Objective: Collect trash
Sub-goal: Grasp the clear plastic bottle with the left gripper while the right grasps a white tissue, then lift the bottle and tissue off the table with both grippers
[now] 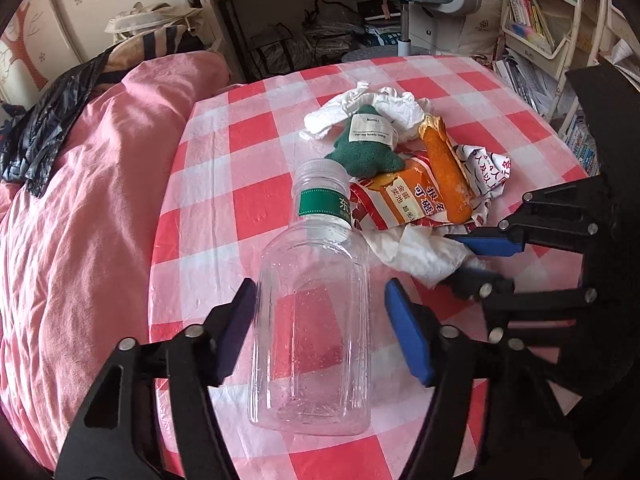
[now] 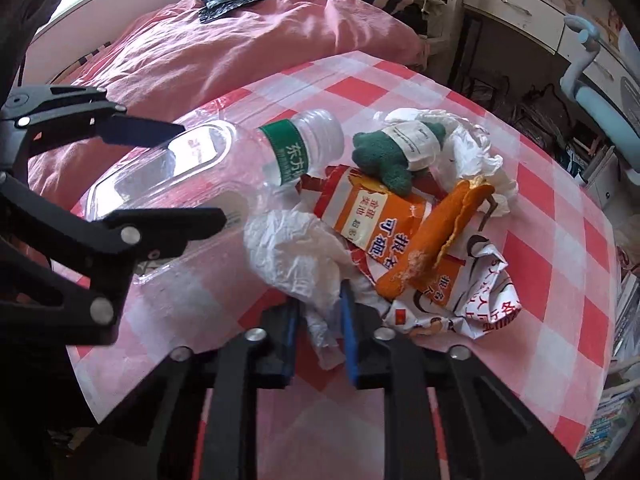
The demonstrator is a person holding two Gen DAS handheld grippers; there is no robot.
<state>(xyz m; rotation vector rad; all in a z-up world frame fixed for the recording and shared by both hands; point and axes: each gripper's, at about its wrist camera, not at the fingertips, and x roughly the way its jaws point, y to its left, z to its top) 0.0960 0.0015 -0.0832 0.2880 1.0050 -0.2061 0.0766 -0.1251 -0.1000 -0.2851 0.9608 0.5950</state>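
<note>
- A clear, empty bottle with a green label and white cap is laid on its side on the checked table, between the spread jaws of the left gripper; contact cannot be told.
- A crumpled tissue beside it is pinched by the right gripper.
- Just past the cap, an orange wrapper, orange peel, green cloth and white paper are heaped.

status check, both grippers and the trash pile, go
Left gripper open, straddling clear plastic bottle, pads not touching. Right gripper closing around crumpled white tissue. Orange peel on wrapper behind, untouched.
</note>
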